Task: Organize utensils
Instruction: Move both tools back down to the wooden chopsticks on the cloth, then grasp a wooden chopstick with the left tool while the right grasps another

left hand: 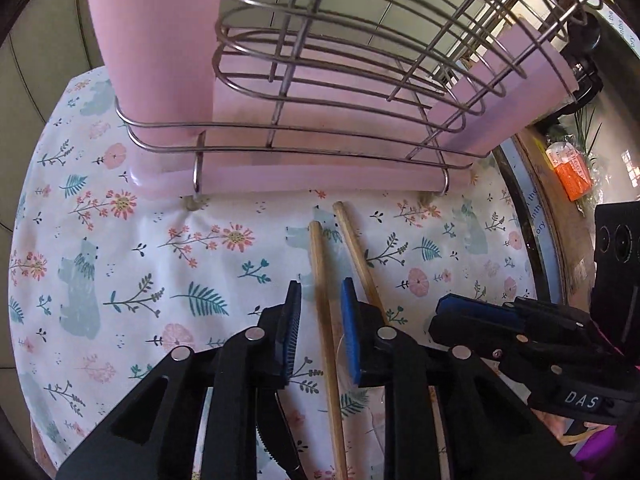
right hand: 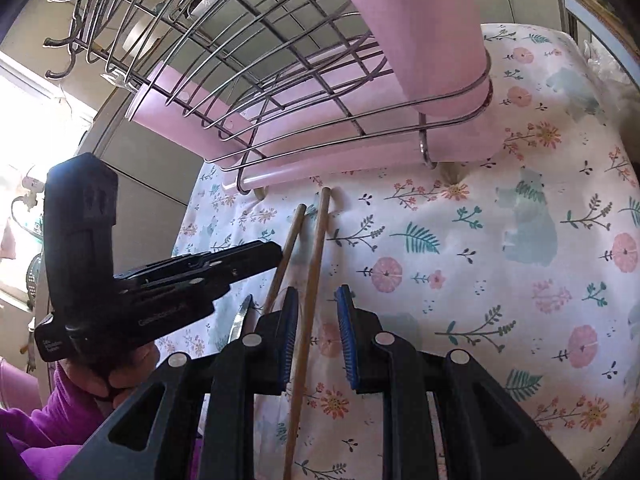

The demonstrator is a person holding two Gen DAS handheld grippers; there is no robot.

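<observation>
While the flowered cloth [left hand: 120,240] covered nearly the whole desk, the biggest thing standing on it was the wire rack [left hand: 320,80] with its pink tray [left hand: 280,176] beneath, set at the far edge. In front of the rack lay two wooden chopsticks [left hand: 324,300], side by side on the cloth, their far ends just short of the tray and slightly splayed.

The left gripper [left hand: 320,320] hung over them, tilted downward. Its blue-padded fingers [left hand: 350,328] stood a little apart and held nothing: one chopstick ran up through the gap between them, touching neither pad as far as I could see, while the other chopstick [left hand: 360,256] passed behind the right-hand finger. From the other side, the right gripper [right hand: 318,320] was likewise unclenched, with a chopstick [right hand: 312,280] lying between its fingers [right hand: 344,336], nearer the left pad but not pinched.

I judged the sticks light, stiff and rather smooth; thin and round, they would roll or swivel if caught off-centre. The best hold seemed to be around the middle of the shaft, squarely across the pads, so neither end would droop on the way to the rack.
</observation>
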